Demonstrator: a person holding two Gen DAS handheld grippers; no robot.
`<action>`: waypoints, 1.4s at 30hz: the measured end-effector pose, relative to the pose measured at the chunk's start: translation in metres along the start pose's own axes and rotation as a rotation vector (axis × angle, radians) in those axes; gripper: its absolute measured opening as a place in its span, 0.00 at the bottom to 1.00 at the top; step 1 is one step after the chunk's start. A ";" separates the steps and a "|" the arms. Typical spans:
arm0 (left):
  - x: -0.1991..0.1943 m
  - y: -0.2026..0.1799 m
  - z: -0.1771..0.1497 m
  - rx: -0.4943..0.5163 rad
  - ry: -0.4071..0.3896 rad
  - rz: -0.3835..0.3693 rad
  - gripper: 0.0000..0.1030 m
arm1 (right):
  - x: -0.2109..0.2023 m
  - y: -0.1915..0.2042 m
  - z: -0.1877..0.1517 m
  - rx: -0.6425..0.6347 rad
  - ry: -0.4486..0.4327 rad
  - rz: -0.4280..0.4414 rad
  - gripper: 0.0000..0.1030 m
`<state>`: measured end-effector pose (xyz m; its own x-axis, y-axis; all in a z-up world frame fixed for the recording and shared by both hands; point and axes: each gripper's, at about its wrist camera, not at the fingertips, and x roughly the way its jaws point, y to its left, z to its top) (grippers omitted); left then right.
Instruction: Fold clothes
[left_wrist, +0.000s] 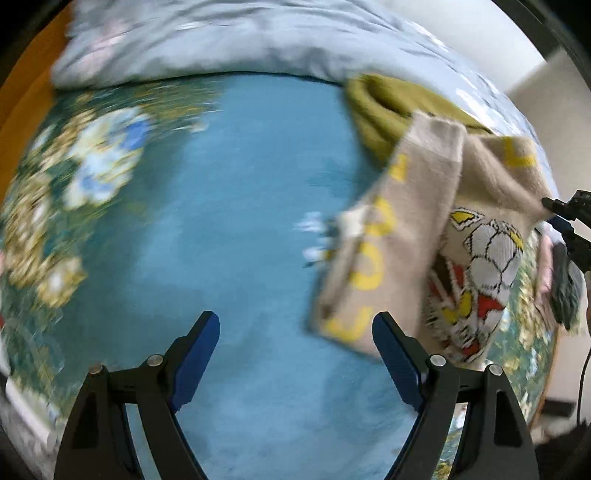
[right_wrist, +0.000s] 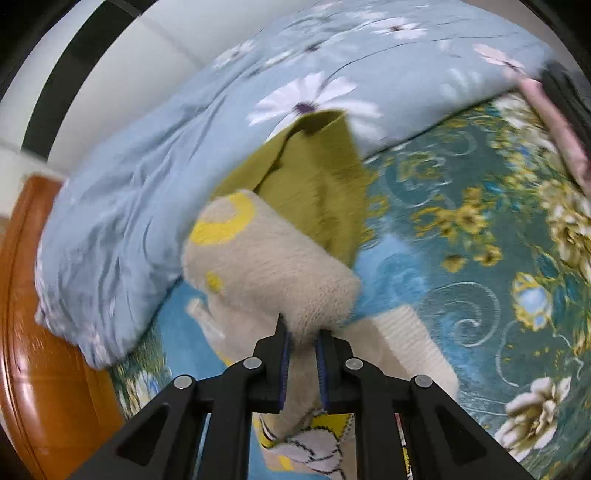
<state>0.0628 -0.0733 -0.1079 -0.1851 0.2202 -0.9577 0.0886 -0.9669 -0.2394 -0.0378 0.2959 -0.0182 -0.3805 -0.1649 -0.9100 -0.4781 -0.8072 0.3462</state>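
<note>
Sweater hangs above bed sheet, right of left gripper; green garment behind it, against duvet.

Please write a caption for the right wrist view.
Right gripper clamps fuzzy beige sweater above floral teal bedsheet.

We've got a bed w/ a teal floral sheet. Lying on it: a light blue daisy duvet bunched along the far side, an olive green garment next to it, and the beige sweater.
</note>
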 end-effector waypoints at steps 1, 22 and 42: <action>0.008 -0.012 0.005 0.021 0.013 -0.013 0.83 | -0.008 -0.008 0.003 0.007 -0.009 -0.007 0.13; 0.147 -0.195 -0.023 0.650 0.139 0.120 0.81 | -0.067 -0.137 -0.023 0.159 0.026 -0.165 0.13; 0.016 0.010 -0.002 -0.040 -0.087 0.079 0.09 | -0.089 -0.102 -0.036 0.114 0.015 -0.071 0.13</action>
<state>0.0630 -0.0792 -0.1257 -0.2601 0.1298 -0.9568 0.1449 -0.9745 -0.1715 0.0732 0.3730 0.0196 -0.3312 -0.1186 -0.9361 -0.5907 -0.7475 0.3037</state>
